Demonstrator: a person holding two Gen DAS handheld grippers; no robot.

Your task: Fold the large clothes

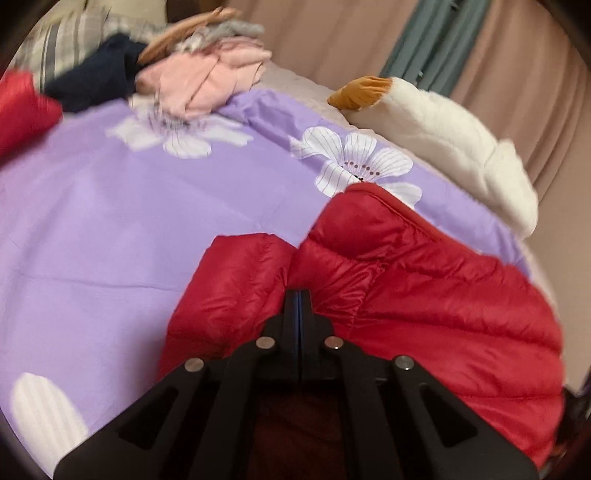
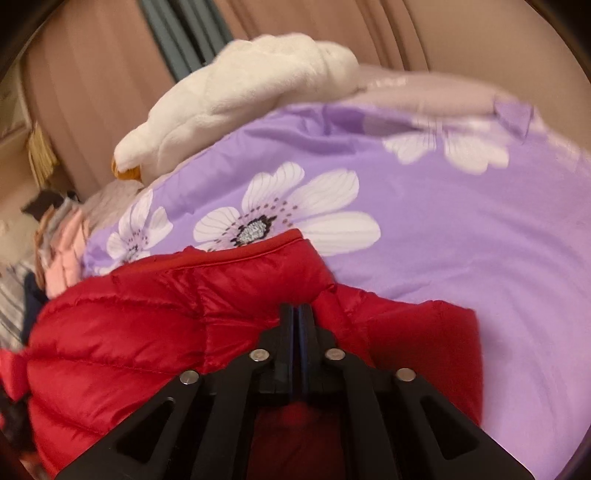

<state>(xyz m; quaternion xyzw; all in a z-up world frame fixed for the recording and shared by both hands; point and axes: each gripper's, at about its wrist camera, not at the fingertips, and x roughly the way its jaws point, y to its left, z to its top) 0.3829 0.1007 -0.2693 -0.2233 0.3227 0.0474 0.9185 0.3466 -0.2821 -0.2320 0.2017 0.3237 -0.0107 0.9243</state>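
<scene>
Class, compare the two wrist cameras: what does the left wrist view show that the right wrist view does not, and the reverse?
Only the left wrist view shows a wooden hanger on the clothes pile. Only the right wrist view shows a yellow tassel by the curtain. Both show the red puffer jacket, purple floral bedspread and white plush toy; the left gripper and right gripper are each closed.

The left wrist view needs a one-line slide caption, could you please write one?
Left tongs shut on a red puffer jacket over a purple flowered bedsheet.
</scene>
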